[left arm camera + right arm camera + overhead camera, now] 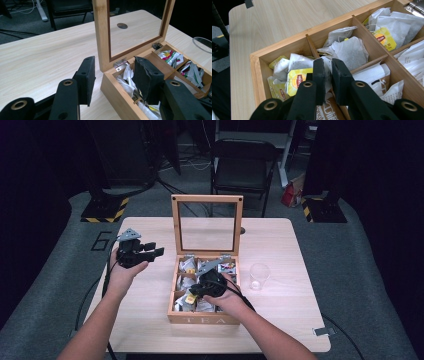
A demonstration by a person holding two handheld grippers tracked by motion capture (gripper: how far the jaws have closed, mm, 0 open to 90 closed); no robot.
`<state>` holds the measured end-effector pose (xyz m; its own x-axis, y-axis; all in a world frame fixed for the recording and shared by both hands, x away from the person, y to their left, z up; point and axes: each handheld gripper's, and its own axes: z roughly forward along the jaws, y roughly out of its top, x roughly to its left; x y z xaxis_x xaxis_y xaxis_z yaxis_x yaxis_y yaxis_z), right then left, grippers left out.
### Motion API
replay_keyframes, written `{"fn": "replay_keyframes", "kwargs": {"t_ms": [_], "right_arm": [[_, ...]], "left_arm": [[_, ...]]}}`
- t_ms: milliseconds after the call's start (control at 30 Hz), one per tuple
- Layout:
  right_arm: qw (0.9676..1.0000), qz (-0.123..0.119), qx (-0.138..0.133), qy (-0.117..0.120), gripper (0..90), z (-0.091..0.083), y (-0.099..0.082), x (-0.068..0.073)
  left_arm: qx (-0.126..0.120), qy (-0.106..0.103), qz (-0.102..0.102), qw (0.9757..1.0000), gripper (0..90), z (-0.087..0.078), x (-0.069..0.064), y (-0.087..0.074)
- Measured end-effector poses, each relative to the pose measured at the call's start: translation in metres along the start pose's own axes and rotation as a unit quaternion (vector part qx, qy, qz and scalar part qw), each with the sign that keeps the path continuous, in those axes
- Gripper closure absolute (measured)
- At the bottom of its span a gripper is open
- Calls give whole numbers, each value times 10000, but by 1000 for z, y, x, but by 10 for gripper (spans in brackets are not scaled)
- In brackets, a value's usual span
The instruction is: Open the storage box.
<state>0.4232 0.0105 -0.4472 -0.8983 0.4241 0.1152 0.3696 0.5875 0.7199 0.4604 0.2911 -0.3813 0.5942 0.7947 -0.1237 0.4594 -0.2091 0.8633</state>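
Right gripper [327, 65]: down in the front left compartment of the wooden tea box [257, 72], jaws nearly together, pinching the edge of a white tea bag [327, 66].
Left gripper [112, 75]: held above the table [45, 55] just left of the box, jaws apart, nothing between them.
Lid [206, 224]: stands upright.
Glass [259, 276]: right of the box.

glass [203, 44]: cut by right edge | tea bag [327, 65]: mostly hidden behind right gripper [327, 72]
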Motion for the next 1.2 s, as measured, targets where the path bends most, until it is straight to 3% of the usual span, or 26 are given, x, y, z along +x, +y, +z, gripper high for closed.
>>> {"fn": "replay_keyframes", "kwargs": {"t_ms": [167, 600, 933, 1200], "right_arm": [[9999, 76, -29, 87, 881, -2, 0, -3], [9994, 18, -229, 243, 892, -15, 4, 1], [9990, -121, -409, 167, 893, -37, 21, 6], [9986, -82, -500, 172, 893, -46, 23, 3]], "left_arm": [[-20, 22, -14, 10000, 523, 0, 0, 0], [-49, 26, -23, 10000, 523, -2, 1, 1], [-88, 29, -33, 10000, 519, -3, 1, 1], [-86, 13, -27, 10000, 507, -5, 0, 3]]}}
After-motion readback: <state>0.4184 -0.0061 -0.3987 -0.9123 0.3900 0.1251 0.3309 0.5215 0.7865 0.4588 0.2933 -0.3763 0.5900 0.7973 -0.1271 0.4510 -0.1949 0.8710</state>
